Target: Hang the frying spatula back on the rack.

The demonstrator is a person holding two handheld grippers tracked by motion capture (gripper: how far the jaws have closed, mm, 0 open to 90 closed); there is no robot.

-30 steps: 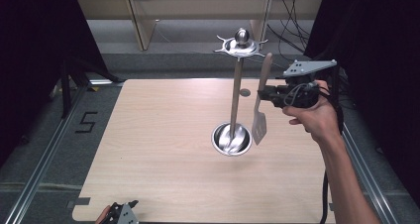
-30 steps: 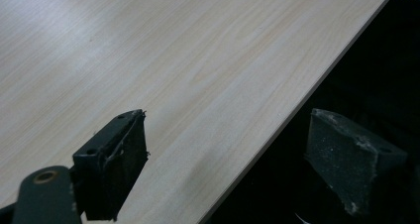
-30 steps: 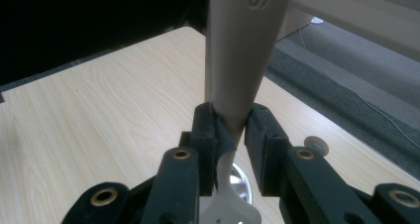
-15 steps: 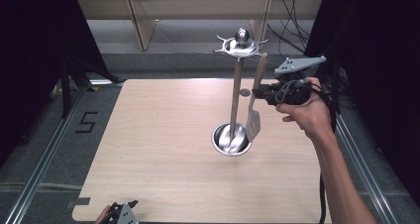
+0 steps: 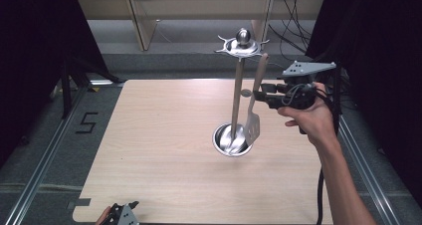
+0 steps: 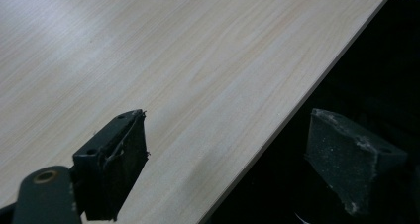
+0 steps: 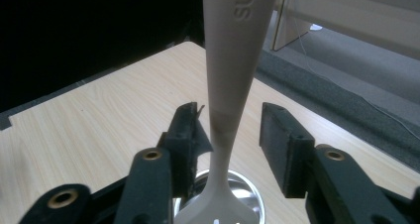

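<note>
**Spatula hangs upright by the stand, right jaws apart around its handle**

The spatula [image 5: 254, 110] stands nearly vertical — handle up, slotted blade down — its long axis running alongside the metal stand [image 5: 238, 85], right of centre on the desk [image 5: 164, 150]. The handle top leans toward the stand's hooked top ring [image 5: 242, 46], though whether it hangs on a hook I cannot tell; the blade sits at the right rim of the round steel base [image 5: 231, 140]. The right gripper [image 5: 263, 91], held in a hand [image 5: 308, 118] from the desk's right edge, points left at mid-handle. In the right gripper view the jaws stand apart, the handle [image 7: 230, 85] between them, close against the left pad with a gap to the right one. The stand's pole rises just left of the spatula. Down at the near edge, toward the left corner, the left gripper [image 5: 122, 215] shows — its jaws spread wide over the desk's edge [image 6: 277, 130], holding nothing.
</note>
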